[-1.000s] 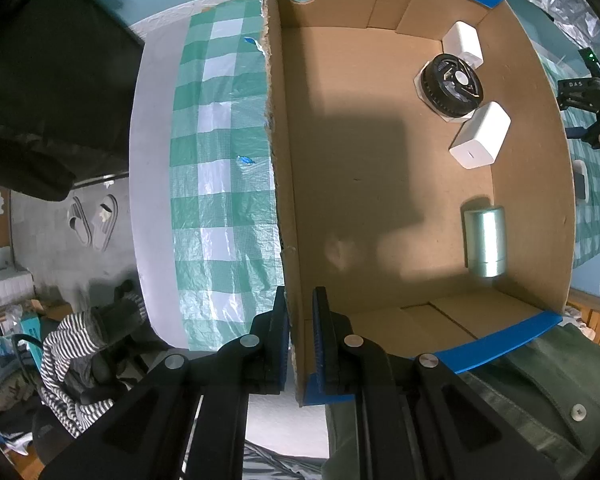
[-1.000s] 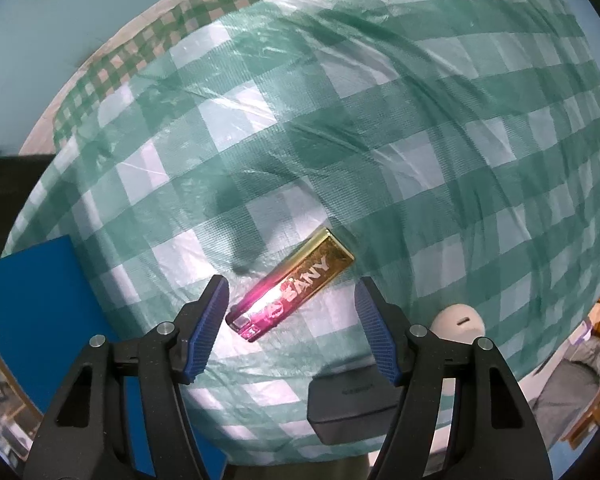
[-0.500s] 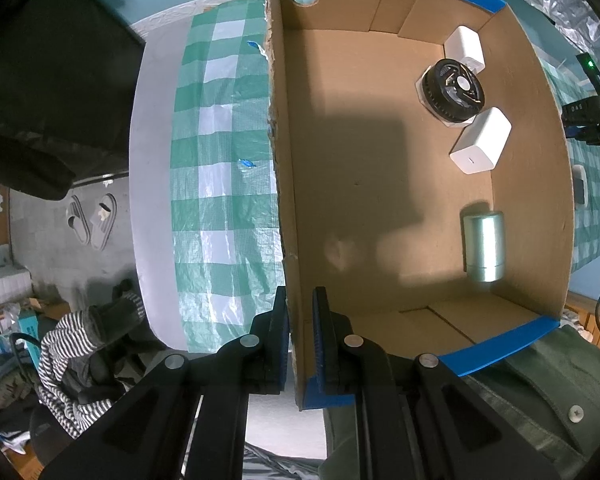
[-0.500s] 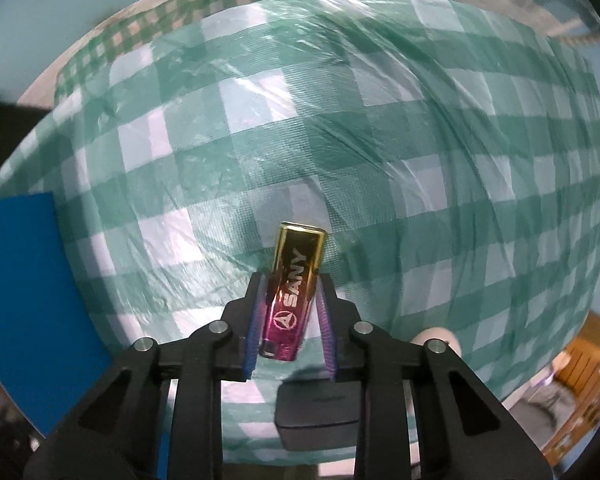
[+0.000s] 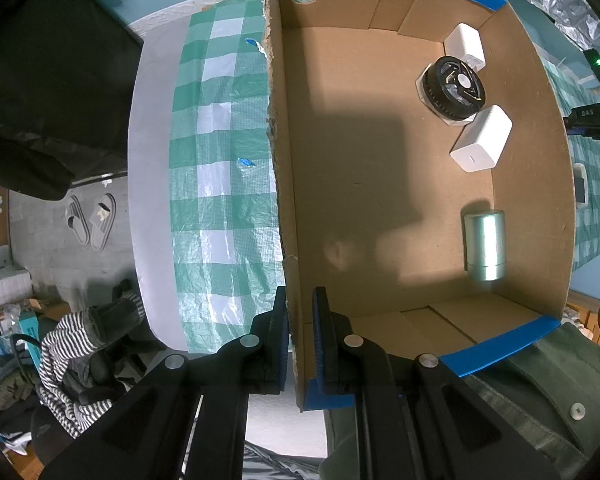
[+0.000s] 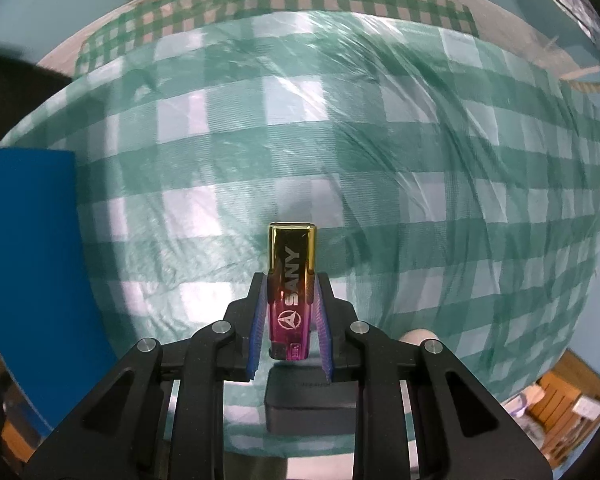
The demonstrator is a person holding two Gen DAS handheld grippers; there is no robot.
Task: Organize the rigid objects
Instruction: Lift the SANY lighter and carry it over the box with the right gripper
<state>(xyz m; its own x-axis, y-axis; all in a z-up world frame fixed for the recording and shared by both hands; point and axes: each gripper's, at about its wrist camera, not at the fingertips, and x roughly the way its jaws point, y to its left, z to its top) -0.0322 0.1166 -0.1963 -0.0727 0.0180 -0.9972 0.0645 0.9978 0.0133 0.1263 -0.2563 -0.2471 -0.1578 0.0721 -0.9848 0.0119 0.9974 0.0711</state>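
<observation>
My right gripper point(image 6: 291, 292) is shut on a gold-and-pink lighter point(image 6: 292, 280) marked SANY and holds it above the green checked tablecloth point(image 6: 380, 168). My left gripper point(image 5: 300, 312) is shut on the near left wall of an open cardboard box point(image 5: 284, 160) with blue-taped edges. Inside the box lie a black round fan point(image 5: 454, 90), two white blocks point(image 5: 482, 138) point(image 5: 466, 46) and a pale green cylinder point(image 5: 485, 245).
A dark grey box point(image 6: 310, 404) and a white rounded thing point(image 6: 418, 336) sit on the cloth below the right gripper. The box's blue outer side point(image 6: 24, 264) is at the left. The table edge point(image 5: 148, 200) drops to a cluttered floor.
One second ago the right gripper was open around the lighter lying on the cloth. It shut on it and has lifted it, now pointing straight ahead. The left gripper kept its grip on the box.
</observation>
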